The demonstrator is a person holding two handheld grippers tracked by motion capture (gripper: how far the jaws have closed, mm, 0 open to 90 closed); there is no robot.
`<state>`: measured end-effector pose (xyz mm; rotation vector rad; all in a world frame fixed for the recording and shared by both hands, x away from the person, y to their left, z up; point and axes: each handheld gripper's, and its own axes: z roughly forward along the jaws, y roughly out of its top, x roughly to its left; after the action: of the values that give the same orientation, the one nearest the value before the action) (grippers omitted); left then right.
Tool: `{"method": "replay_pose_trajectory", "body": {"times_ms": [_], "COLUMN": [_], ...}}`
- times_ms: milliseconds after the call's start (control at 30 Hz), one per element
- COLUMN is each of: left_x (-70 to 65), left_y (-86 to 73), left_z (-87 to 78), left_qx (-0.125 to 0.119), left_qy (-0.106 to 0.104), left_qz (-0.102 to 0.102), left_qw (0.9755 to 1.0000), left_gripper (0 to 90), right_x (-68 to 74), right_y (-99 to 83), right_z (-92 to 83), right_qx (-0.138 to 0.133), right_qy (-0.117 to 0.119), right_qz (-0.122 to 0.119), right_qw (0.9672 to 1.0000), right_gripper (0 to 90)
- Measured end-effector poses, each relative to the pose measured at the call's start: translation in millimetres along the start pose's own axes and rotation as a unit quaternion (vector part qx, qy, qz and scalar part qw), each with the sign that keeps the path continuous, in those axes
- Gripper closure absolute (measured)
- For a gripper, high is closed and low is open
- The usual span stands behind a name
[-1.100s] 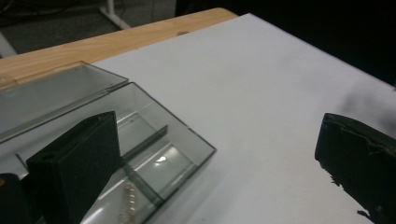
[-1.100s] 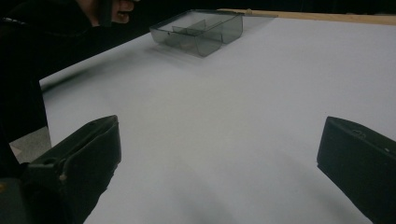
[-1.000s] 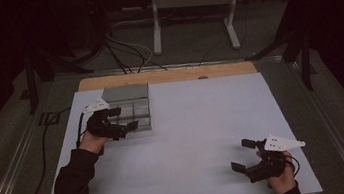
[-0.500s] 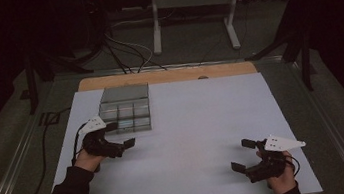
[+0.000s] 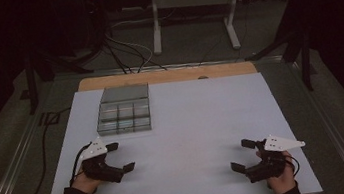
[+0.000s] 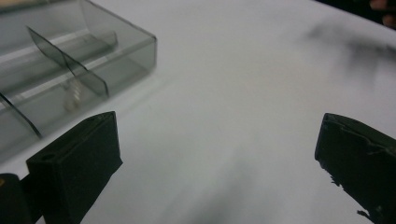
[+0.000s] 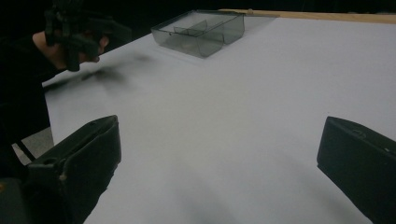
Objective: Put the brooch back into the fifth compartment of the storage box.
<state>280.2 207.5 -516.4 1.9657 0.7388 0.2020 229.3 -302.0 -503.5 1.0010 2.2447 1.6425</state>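
Two pairs of tongs hang over the white desk point(image 5: 200, 138), both spread wide and holding nothing. The left tongs point(image 5: 120, 158) sit just on the near side of a smoky clear compartment box point(image 5: 124, 109), which stands toward the far left of the desk; the right tongs point(image 5: 241, 156) are well apart from it, near the front right edge.

Judging by the box being the one thing within reach, the work in hand looks like handling that box or what lies in it. To do it well, the left tongs should come in level with the box wall, jaws kept wide until they straddle a rim or divider, then close gently, as thin plastic may slide on the smooth sheet. The right tongs could steady the opposite side.

The left gripper view catches what the high view cannot: a small pale object point(image 6: 72, 95) lying in one compartment, too blurred to name. The right gripper view shows the person's left hand point(image 7: 58, 49) gripping its tool beside the box point(image 7: 201, 30).
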Motion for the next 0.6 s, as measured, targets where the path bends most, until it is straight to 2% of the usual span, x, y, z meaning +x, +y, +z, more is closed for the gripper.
{"method": "replay_pose_trajectory", "body": {"times_ms": [267, 600], "left_x": [-12.4, -17.9], "left_y": [-19.7, -37.6], "left_z": [-5.1, -25.0], "left_qx": [0.024, 0.018], "left_qy": [-0.002, 0.007], "left_qz": [0.005, -0.013], "left_qw": [0.9997, 0.9997], "left_gripper": [1.6, 1.7], "right_x": [0.2, 0.8], "right_y": [-0.1, -0.4], "right_z": [-0.2, 0.7], "right_qx": [0.002, 0.003], "right_qy": [0.000, 0.003], "right_qz": [-0.003, -0.002], "right_qw": [1.0000, 1.0000], "right_gripper": [0.0, 0.0]}}
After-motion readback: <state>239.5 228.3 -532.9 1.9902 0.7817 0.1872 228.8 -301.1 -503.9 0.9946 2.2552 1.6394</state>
